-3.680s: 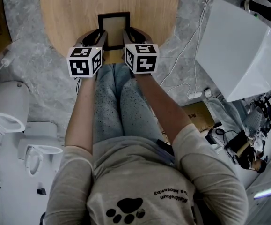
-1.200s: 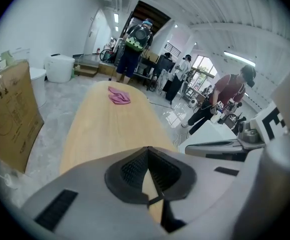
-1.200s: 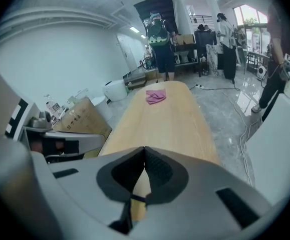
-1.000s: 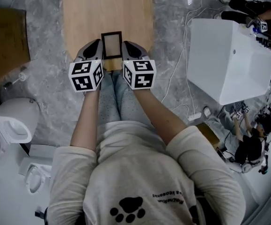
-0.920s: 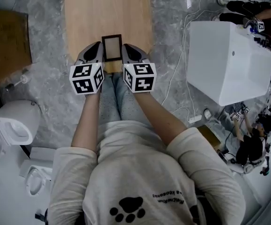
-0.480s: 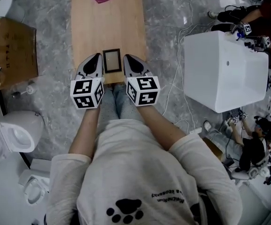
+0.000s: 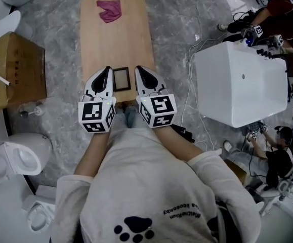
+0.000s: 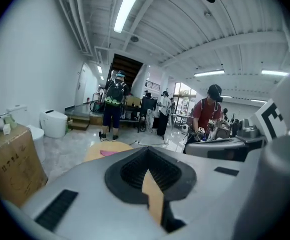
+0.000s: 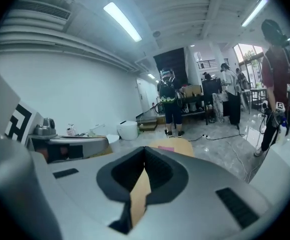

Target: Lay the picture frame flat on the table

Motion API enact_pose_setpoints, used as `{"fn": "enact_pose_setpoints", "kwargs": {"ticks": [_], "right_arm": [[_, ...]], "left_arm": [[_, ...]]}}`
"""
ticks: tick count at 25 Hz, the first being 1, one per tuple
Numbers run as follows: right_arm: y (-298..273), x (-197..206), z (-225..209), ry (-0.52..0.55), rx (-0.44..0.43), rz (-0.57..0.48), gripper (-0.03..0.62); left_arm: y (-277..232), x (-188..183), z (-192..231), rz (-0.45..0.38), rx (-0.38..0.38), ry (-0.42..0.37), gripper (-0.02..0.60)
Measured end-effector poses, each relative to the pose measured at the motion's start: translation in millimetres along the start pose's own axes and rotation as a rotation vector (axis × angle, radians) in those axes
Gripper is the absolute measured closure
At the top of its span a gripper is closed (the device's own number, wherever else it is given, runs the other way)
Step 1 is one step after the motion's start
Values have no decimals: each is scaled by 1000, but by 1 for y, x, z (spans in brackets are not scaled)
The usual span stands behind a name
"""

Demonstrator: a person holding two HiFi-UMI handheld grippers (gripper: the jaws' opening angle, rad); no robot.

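The picture frame (image 7: 121, 79), dark-edged with a pale centre, lies flat at the near end of the long wooden table (image 7: 116, 39). My left gripper (image 7: 106, 70) hovers to its left and my right gripper (image 7: 138, 69) to its right, neither touching it. Both are shut with nothing between the fingers. In the left gripper view the left gripper (image 8: 148, 168) points out over the room, with the table's far end (image 8: 95, 150) low in view. In the right gripper view the right gripper (image 9: 143, 170) does the same, and the frame is hidden there.
A pink cloth (image 7: 109, 9) lies at the table's far end. A large white box (image 7: 237, 82) stands to the right, a cardboard box (image 7: 14, 70) to the left, white toilets (image 7: 12, 156) at the lower left. Cables (image 7: 194, 59) run over the floor. People (image 8: 113, 101) stand farther off.
Both grippers have risen together and stayed shut. The view has pulled back from the table, so the pink cloth and the table's far end now show. The frame has not moved.
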State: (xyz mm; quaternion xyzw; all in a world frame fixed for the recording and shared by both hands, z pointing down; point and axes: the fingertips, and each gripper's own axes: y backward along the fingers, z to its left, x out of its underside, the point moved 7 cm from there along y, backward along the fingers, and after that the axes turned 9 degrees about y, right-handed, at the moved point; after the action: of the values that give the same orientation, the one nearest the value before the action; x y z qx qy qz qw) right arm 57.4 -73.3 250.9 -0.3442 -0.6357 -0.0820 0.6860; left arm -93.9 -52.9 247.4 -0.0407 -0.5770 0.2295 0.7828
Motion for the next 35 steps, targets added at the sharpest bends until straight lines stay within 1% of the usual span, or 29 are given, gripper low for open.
{"fn": "enact_pose_setpoints", "kwargs": {"ticks": [4,8,15,19,24,30,35], "right_arm": [[14,-13,2,51,9,-50,585],[27,-29,3,68,8,-105,585],[50,-50,9,120,7,-201,585],[58,-54,12,139,6,-242,586],[64,-47,17,151,1,-240,586],[70,-48,9,135,23,-242,586],[67,-51,14,157,1,-251,585]], "left_arm": [[15,-9,-12,-37,10,-36,572],[26,-19,-19,-68,7,-53,572],[49,-37,-36,-138,9,-113,572],[56,-37,-44,-159,15,-142,572],[61,-34,-41,-165,11,-136,572],[64,-37,-42,-177,4,-144,572],[63,-38,-41,-180,10,-141,572]]}}
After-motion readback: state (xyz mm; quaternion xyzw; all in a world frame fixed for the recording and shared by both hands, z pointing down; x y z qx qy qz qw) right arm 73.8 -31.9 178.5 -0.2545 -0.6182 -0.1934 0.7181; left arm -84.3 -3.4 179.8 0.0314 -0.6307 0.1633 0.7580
